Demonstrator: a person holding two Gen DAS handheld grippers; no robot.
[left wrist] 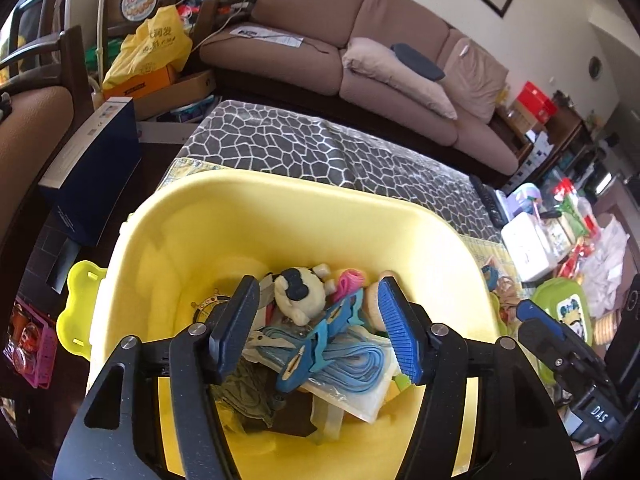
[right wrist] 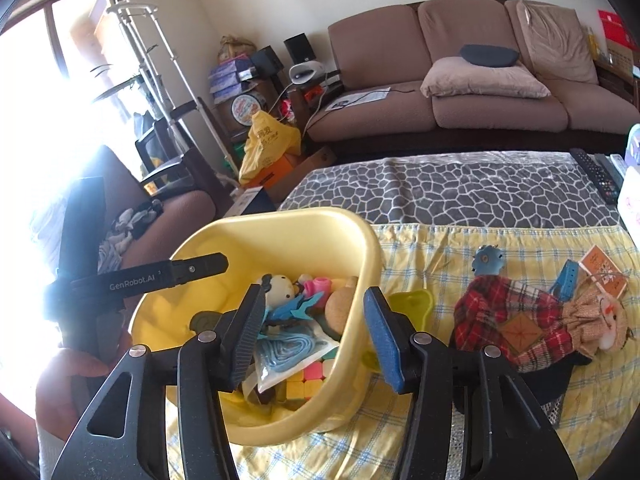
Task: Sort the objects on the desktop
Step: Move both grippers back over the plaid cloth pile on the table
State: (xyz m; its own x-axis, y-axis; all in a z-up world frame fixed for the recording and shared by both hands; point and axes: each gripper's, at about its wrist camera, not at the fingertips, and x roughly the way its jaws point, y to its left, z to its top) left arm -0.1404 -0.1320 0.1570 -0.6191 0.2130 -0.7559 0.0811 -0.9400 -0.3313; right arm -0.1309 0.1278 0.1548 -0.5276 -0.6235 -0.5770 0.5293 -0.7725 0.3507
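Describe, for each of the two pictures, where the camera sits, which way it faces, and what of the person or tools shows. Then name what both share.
Left wrist: on the left gripper, looking down into the yellow tub; the right gripper shows at right.
Right wrist: on the right gripper, facing the tub from its right side; the left gripper and a hand show.
Shared: tub, sofa, patterned cloth.

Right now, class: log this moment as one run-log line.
left claw: open, empty | right claw: open, empty | yellow tub: holds toys | rag doll: on cloth
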